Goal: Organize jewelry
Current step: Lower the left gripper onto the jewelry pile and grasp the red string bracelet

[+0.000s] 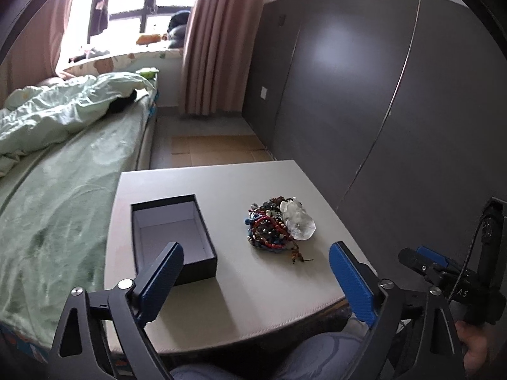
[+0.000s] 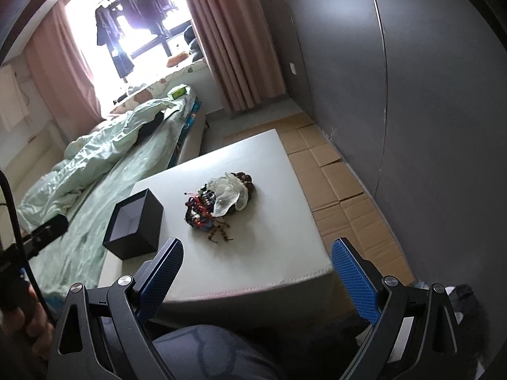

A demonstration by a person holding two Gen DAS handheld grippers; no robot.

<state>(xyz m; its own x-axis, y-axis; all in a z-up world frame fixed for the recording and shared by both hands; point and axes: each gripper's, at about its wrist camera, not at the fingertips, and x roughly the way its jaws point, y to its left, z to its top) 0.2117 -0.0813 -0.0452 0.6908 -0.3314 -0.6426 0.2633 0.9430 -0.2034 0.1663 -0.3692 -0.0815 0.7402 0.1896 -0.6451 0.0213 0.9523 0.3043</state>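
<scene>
Both grippers, left gripper (image 1: 255,272) and right gripper (image 2: 256,269), hover with fingers apart; tangled multicoloured bead jewellery pile (image 1: 275,226) lies on the pale surface (image 1: 221,300) beside the empty black rectangular box (image 1: 172,231); lift strands singly, avoiding snags

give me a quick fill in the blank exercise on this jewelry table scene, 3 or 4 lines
1. The black box on the table has no lid on it and is ____ inside.
2. The jewelry pile lies on the table, ____ the box.
3. Both the left gripper and the right gripper have their jaws ____.
4. The long piece of furniture with the green sheet beside the table is a ____.

Missing words: empty; outside; open; bed
</scene>
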